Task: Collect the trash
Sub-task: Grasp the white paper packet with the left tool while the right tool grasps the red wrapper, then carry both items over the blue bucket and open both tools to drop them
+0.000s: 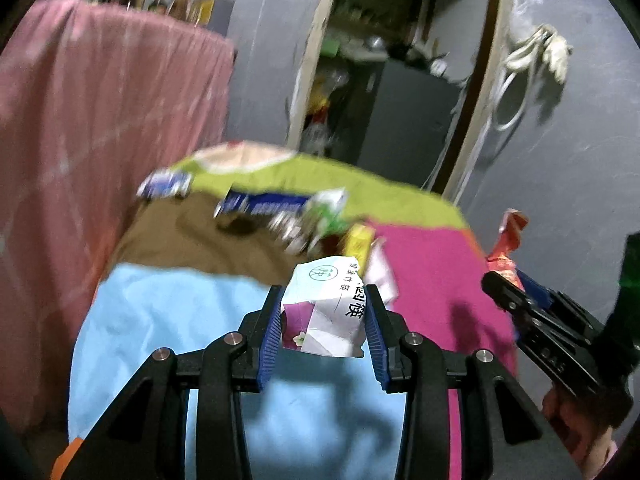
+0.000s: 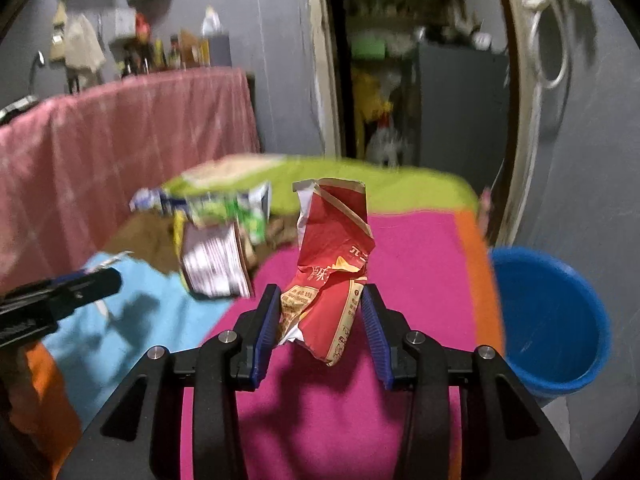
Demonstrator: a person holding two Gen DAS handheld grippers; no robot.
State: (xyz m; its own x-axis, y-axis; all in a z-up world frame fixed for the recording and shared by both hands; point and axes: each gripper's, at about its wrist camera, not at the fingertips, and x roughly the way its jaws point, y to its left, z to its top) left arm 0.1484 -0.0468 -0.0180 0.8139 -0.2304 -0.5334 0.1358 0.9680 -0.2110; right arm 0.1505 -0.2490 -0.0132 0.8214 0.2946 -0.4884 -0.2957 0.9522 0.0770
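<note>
I had a piece of trash in each gripper. The left gripper [image 1: 325, 320] was closed part-way on a white wrapper [image 1: 326, 312], crumpled paper with dark print and a purple patch, its blue pads pressing both flanks; the right gripper [image 2: 320, 320] was likewise clamped on a red packet [image 2: 334, 264], a creased foil-like bag with a torn pale top edge standing up out of the jaws. I judged both to be nearly weightless, soft and springy, so they would crush rather than resist, and the packet's glossy skin looked slippery; the best hold seemed to be across the bunched middle, where the folds gave the ribbed pads something to bite, not on a loose flap that could tear or slide out. Both pieces hung clear of the patchwork cloth [image 2: 420, 280], the wrapper above its light-blue patch and the packet above its magenta one. Farther back on the cloth, over the brown and green patches, more litter remained: a blue-and-white carton [image 1: 260, 204], a green-printed wrapper [image 2: 232, 212] and a crushed cup or tub [image 2: 216, 264], all blurred. A blue bucket [image 2: 560, 340] stood just off the cloth's right edge, near the right gripper, and I took it to be where the trash should go. Left of the cloth hung a pink drape [image 1: 100, 140], with bottles along its top.
</note>
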